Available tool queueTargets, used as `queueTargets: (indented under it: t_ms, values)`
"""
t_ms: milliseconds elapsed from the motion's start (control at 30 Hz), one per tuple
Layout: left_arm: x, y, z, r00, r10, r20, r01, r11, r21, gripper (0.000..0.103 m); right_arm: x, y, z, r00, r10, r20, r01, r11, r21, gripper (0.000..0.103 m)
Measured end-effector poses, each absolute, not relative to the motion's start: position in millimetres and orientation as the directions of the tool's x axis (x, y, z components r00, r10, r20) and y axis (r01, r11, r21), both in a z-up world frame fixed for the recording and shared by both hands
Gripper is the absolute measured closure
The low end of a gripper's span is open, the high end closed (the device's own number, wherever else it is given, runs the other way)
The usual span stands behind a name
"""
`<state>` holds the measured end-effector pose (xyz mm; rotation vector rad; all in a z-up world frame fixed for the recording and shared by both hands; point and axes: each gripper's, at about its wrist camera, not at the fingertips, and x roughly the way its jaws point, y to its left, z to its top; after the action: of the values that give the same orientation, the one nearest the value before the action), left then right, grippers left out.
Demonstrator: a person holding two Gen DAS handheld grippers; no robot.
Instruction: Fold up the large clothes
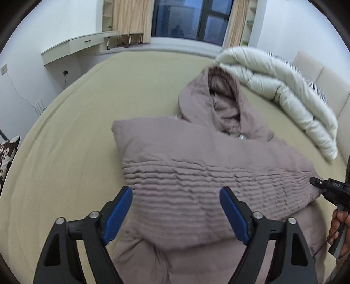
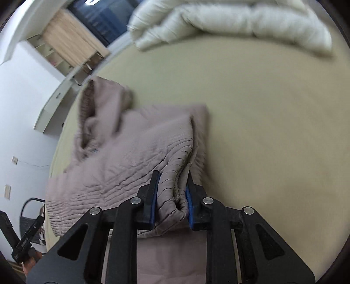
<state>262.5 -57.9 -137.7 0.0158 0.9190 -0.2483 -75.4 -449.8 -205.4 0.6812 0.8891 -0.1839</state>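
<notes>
A mauve quilted hooded coat (image 1: 196, 166) lies partly folded on the bed, hood pointing away toward the window. My left gripper (image 1: 176, 197) is open and empty, hovering over the coat's near folded part with its blue pads apart. My right gripper (image 2: 172, 183) is shut on the coat's ribbed edge (image 2: 172, 196), which bunches between the blue pads. In the right wrist view the coat (image 2: 122, 153) stretches away to the left. The right gripper also shows at the right edge of the left wrist view (image 1: 315, 182), at the coat's side.
The bed has a beige sheet (image 1: 76, 153). A folded white duvet (image 1: 284, 91) lies at the far right by the headboard (image 1: 323, 74). A patterned cushion (image 1: 6, 157) sits at the left edge. A desk (image 1: 72, 48) and a window (image 1: 188, 17) are beyond the bed.
</notes>
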Motion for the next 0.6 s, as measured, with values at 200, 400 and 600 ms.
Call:
queueTargets:
  t_ms: [200, 400, 600]
  values:
    - [290.2, -68.5, -180.9, 0.538, -0.071, -0.84, 0.184, 0.982, 0.035, 0.021, -79.7, -452.9, -193.9, 0.628, 0.113, -0.77, 0.405, 0.797, 0.448, 0.055]
    - [294.2, -60.5, -190.7, 0.525, -0.06, -0.849, 0.187, 0.981, 0.046, 0.019, -108.4, -452.9, -132.4, 0.673, -0.123, -0.729, 0.476, 0.827, 0.299, 0.039]
    - [291.6, -62.8, -194.5, 0.524, -0.052, -0.85, 0.183, 0.982, 0.053, 0.018, -75.9, -401.2, -124.9, 0.706, -0.053, -0.706, 0.301, 0.925, 0.231, 0.039]
